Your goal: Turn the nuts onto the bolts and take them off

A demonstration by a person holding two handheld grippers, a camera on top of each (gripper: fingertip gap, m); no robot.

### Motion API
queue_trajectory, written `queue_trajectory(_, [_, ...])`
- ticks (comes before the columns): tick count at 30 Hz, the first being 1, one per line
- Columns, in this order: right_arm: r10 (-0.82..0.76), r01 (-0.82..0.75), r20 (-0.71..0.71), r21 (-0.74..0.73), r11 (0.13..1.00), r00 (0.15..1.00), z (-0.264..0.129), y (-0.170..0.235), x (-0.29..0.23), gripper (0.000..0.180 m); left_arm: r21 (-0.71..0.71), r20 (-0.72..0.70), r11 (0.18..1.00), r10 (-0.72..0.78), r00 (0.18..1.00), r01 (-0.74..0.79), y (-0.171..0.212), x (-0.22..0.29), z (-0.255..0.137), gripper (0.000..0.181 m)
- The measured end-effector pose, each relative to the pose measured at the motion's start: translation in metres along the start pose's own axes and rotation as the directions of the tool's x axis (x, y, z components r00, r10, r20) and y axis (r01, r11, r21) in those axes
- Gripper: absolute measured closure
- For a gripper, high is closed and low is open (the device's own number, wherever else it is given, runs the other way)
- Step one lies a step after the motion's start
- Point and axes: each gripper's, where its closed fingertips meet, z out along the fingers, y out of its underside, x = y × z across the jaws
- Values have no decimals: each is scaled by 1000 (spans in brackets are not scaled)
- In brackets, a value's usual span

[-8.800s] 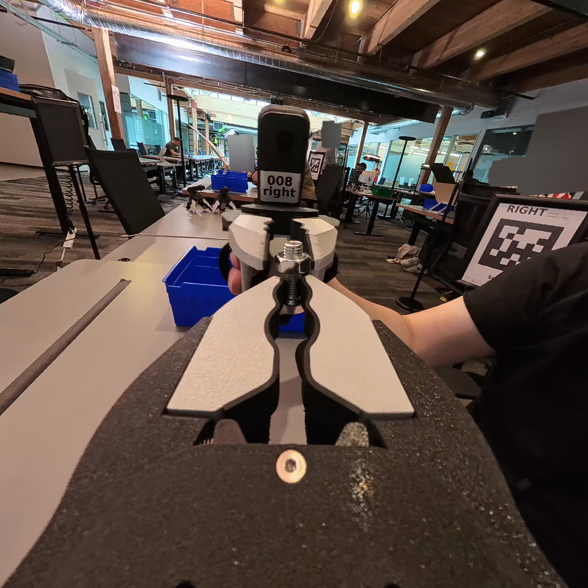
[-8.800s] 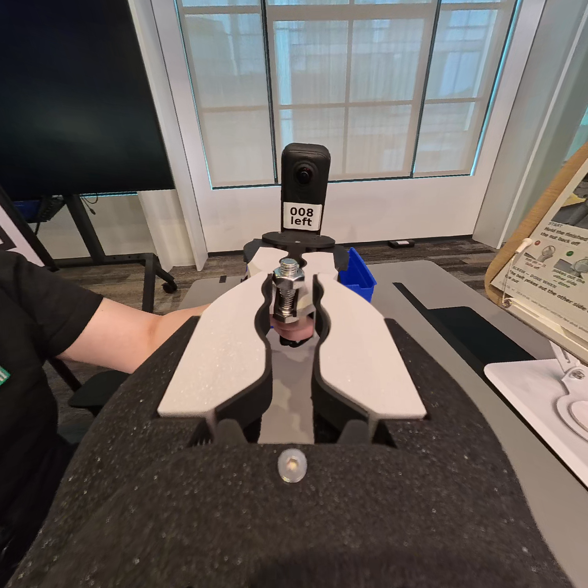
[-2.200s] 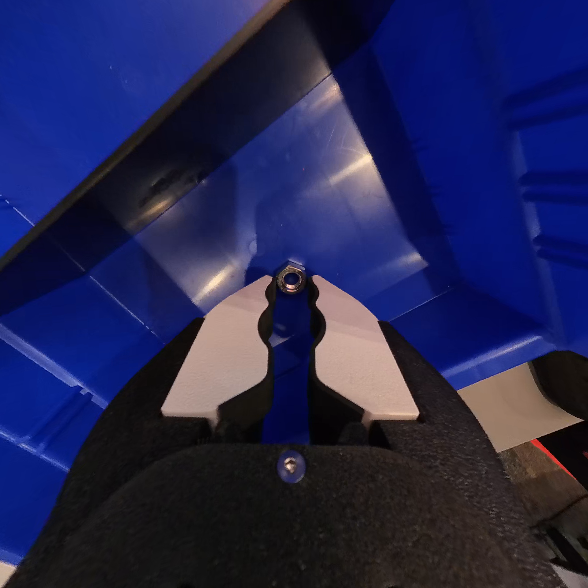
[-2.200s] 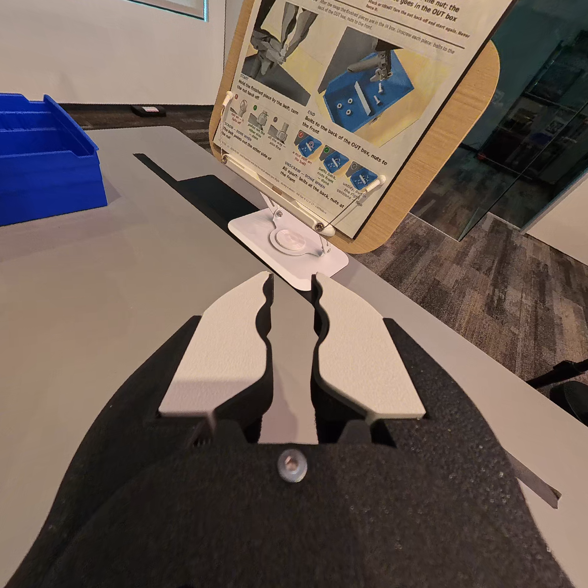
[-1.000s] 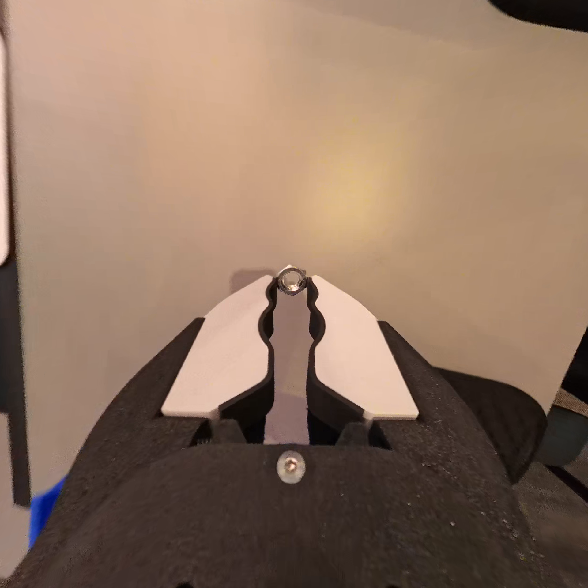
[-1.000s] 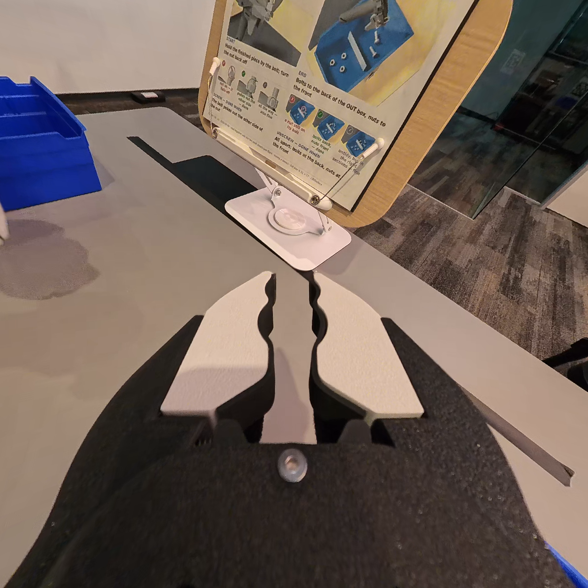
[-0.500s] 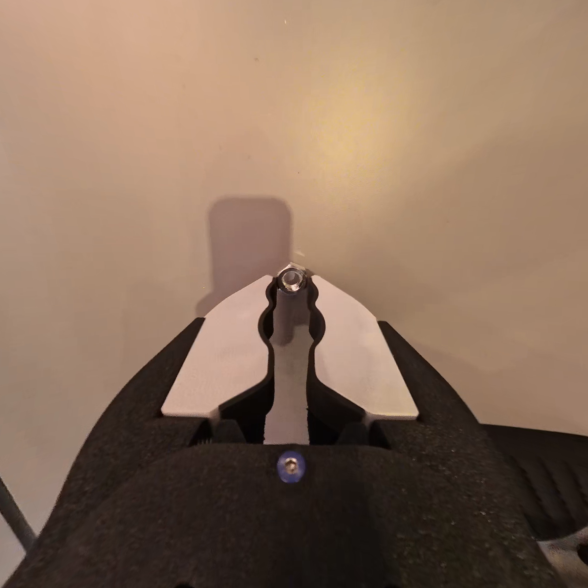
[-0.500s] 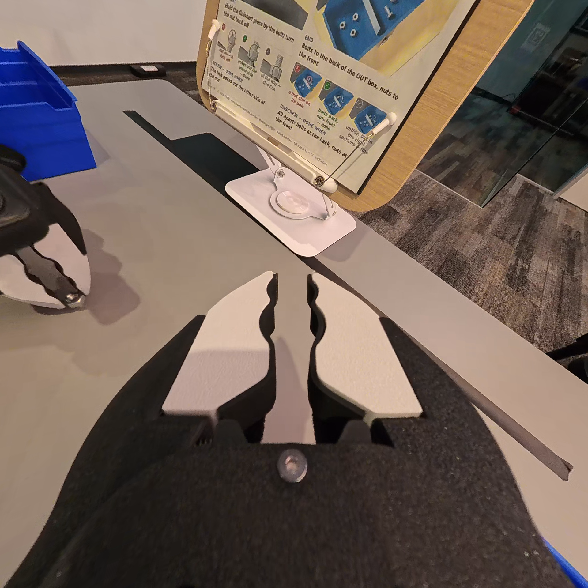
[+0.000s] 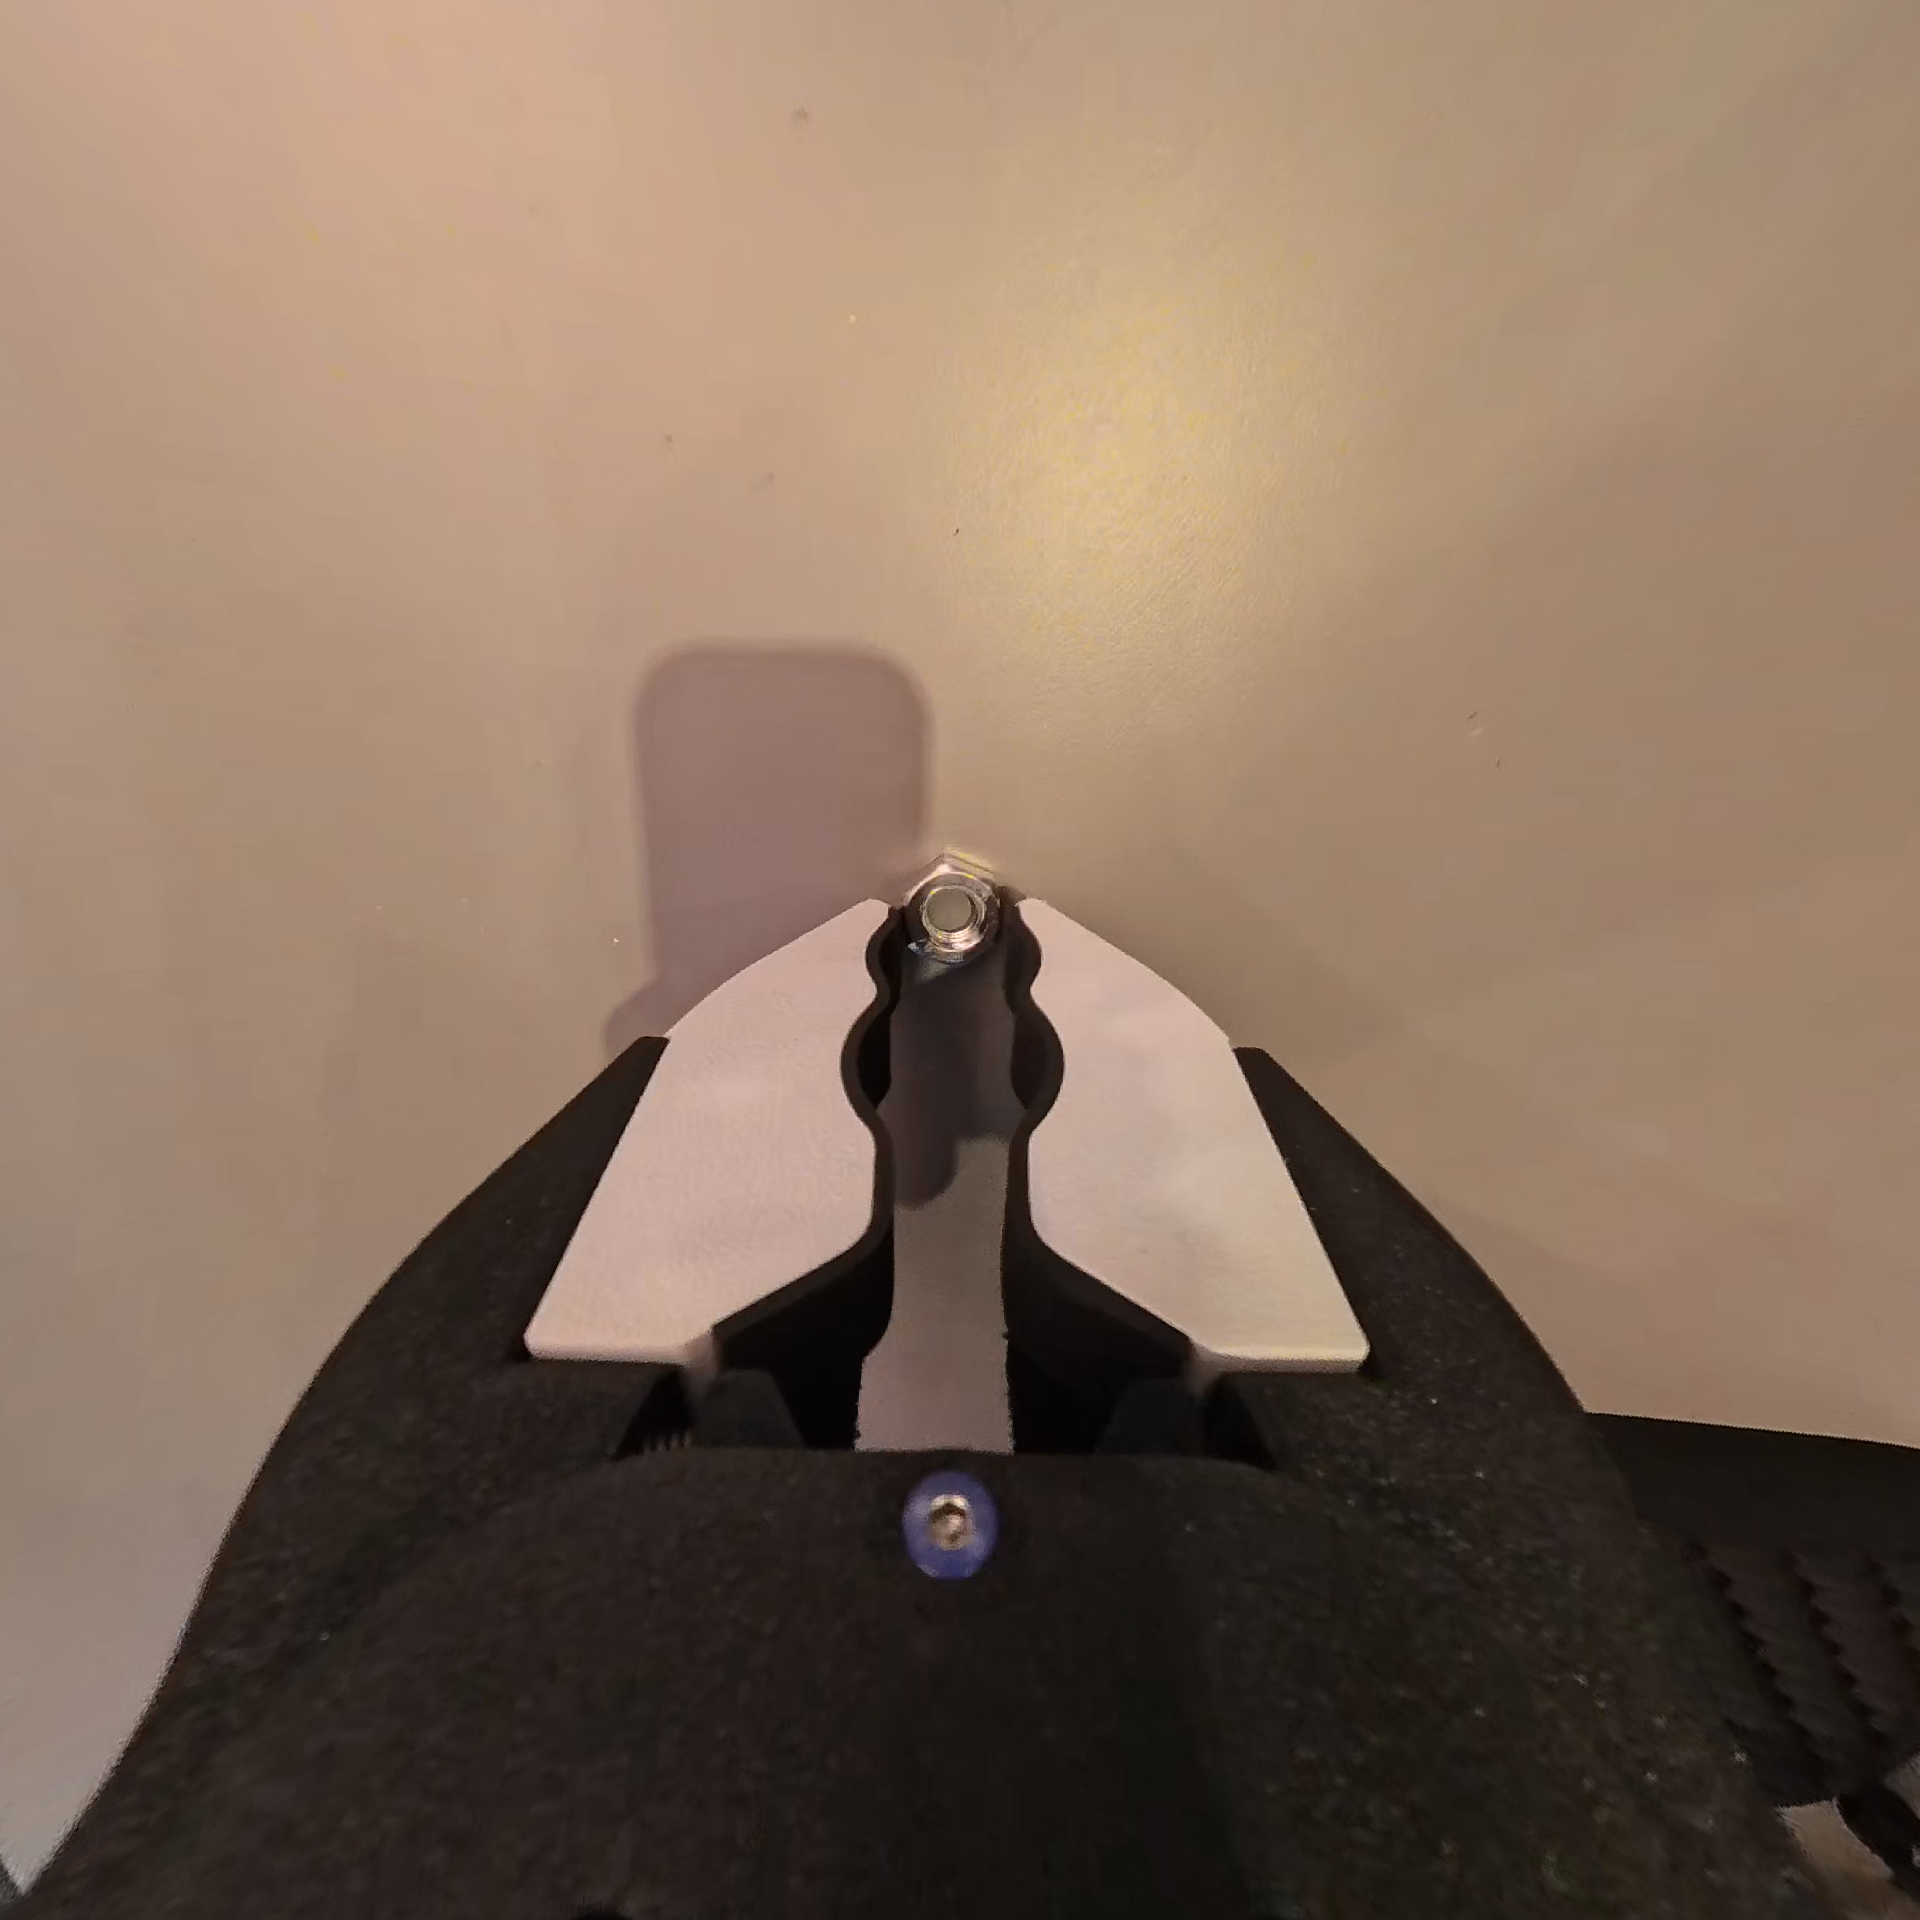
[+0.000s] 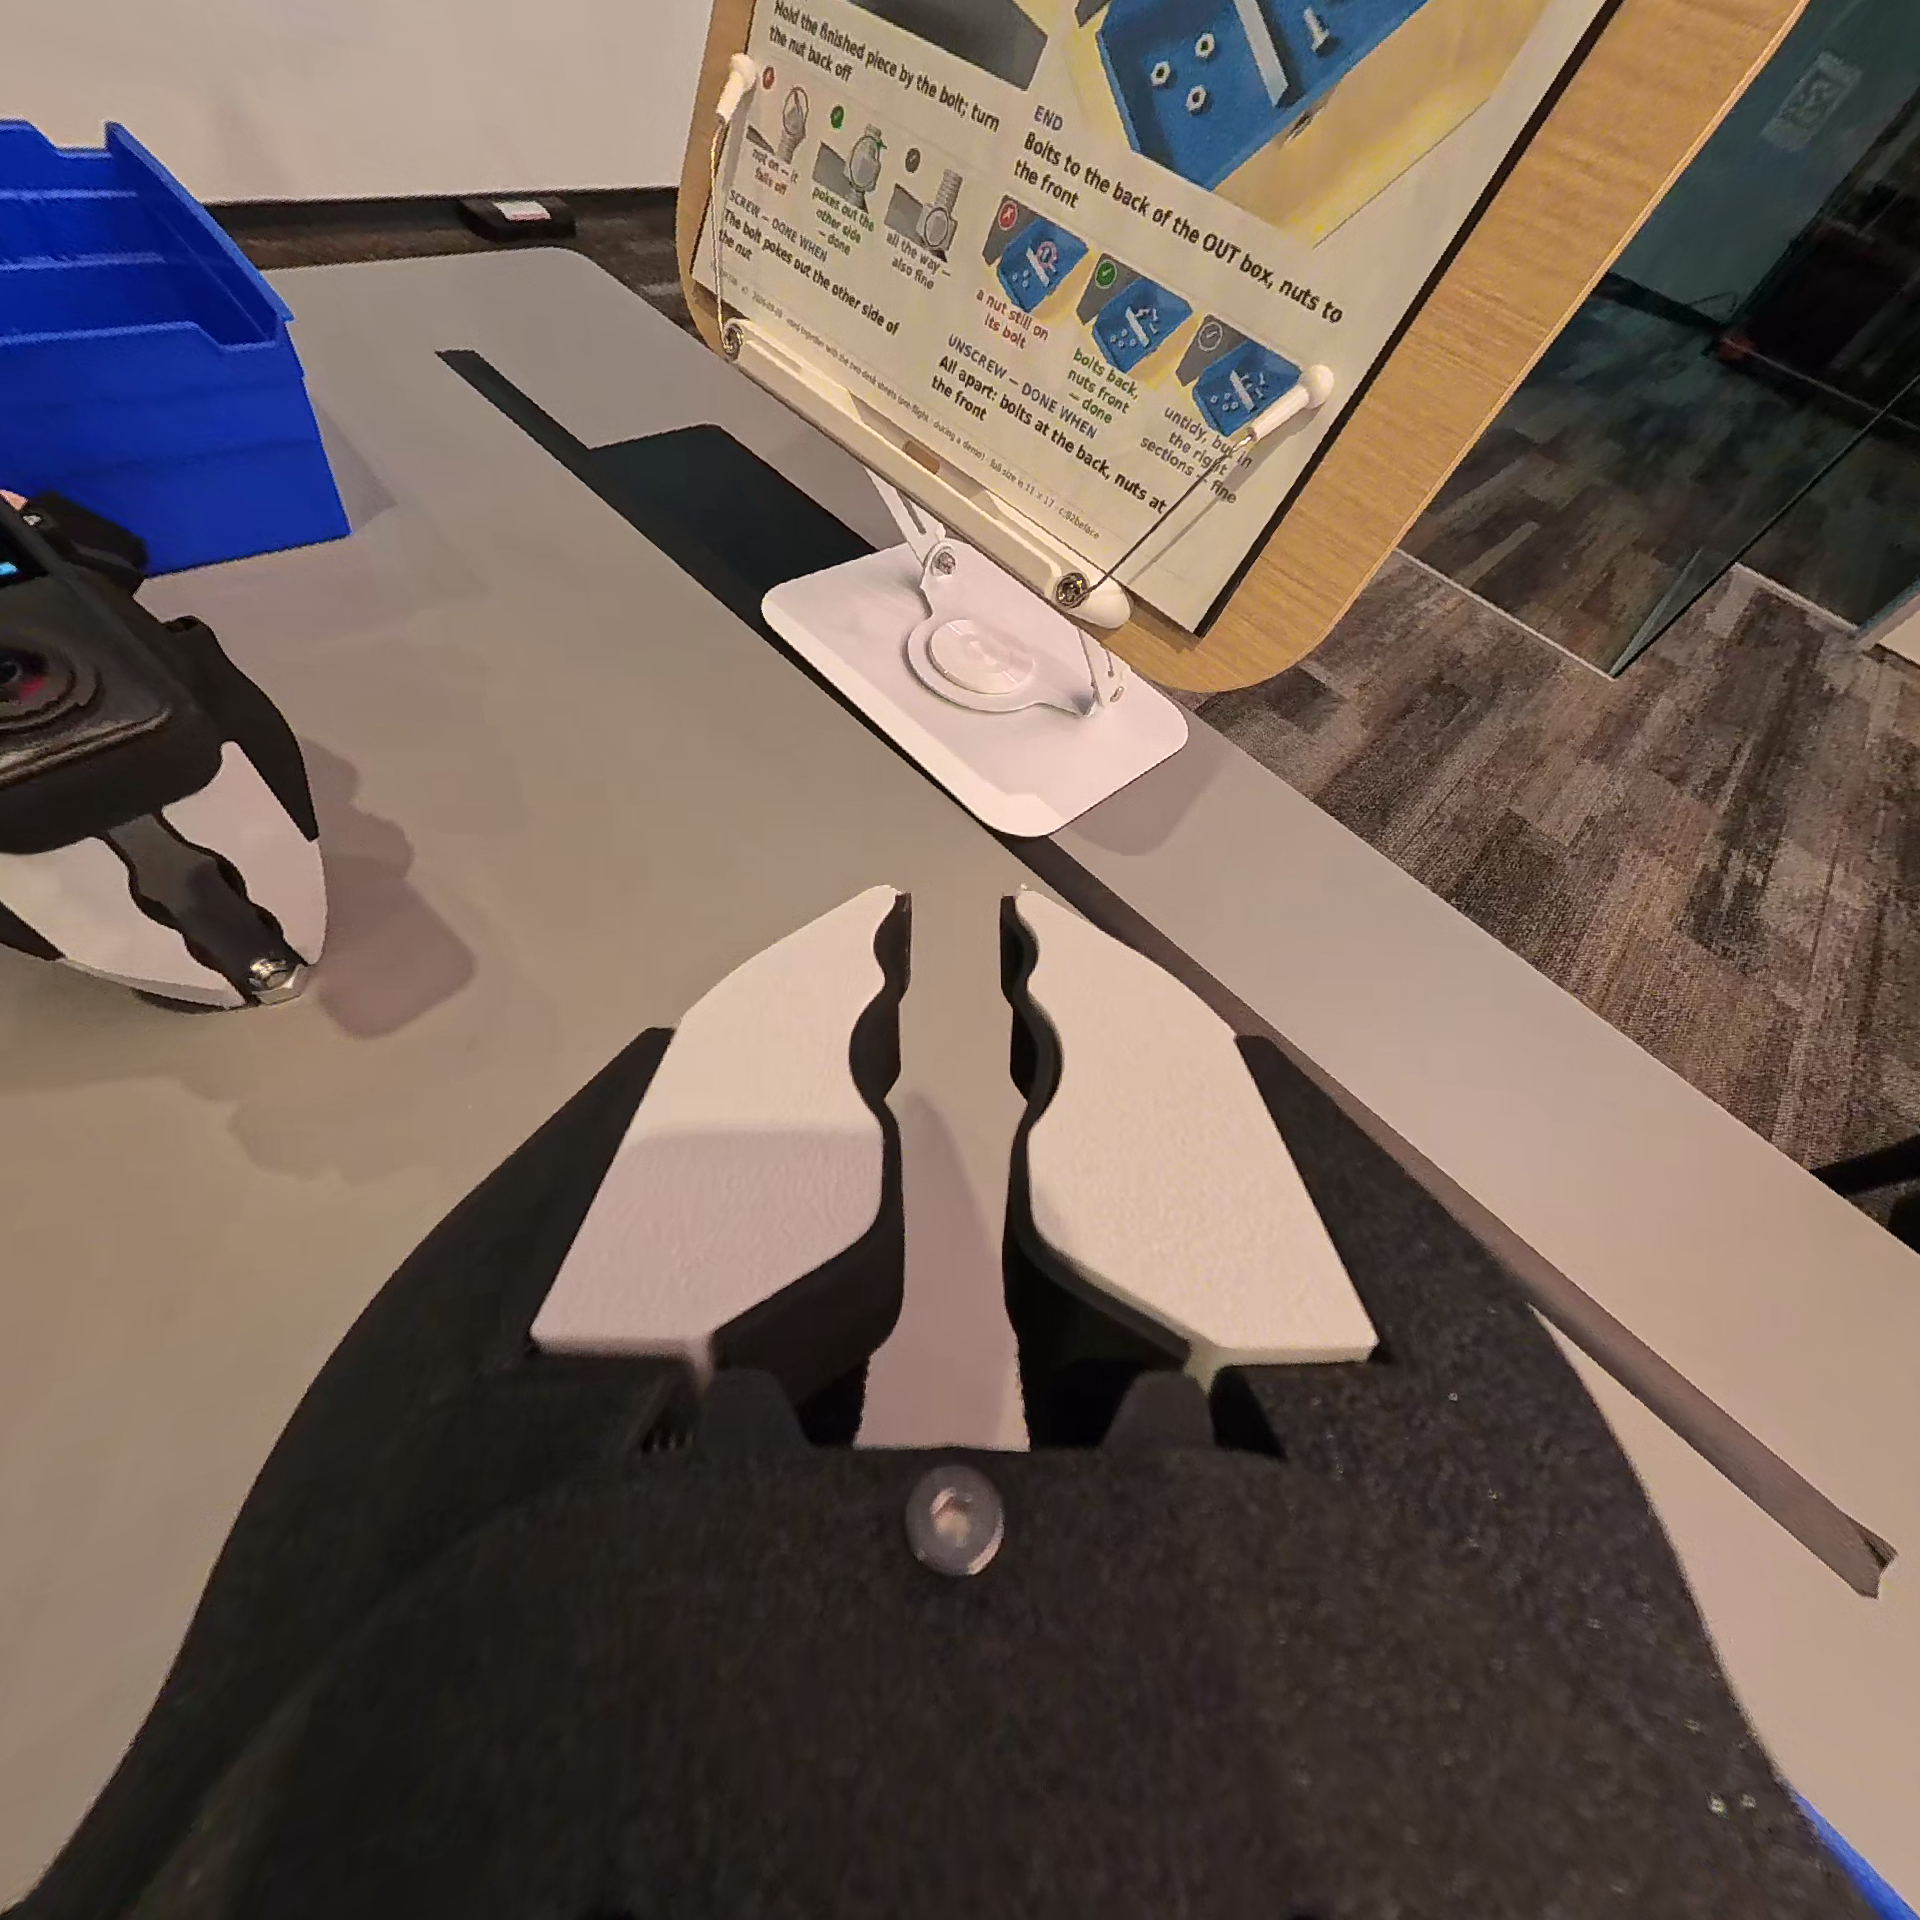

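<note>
My left gripper [image 9: 951,920] points straight down at the grey table [image 9: 1351,520] and is shut on a silver nut [image 9: 953,917] pinched at its fingertips. The nut is at or just above the table surface. The same gripper shows in the right wrist view [image 10: 265,977] at the left, with the nut [image 10: 272,975] at its tips on the table. My right gripper [image 10: 954,902] hovers over the table, slightly open and empty. No bolt is in view.
A blue bin [image 10: 135,353] stands at the far left of the table [image 10: 582,748]. An instruction board on a wooden backing [image 10: 1101,260] with a white stand [image 10: 977,686] stands at the table's right edge. A dark slot [image 10: 1455,1247] runs along that edge. Some 30 cm of space lies between my two pairs of fingers.
My left gripper has carried the nut out of the blue bin and lowered it to the table. My right gripper has drifted a little; the left gripper has come into its view.
</note>
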Motion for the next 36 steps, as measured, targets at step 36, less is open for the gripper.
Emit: queue_trajectory(36, [14,-15,-22,-41,999,1000,2,15,6,164,438,-114,-286,-958,-263,852,319,-160,-113,170])
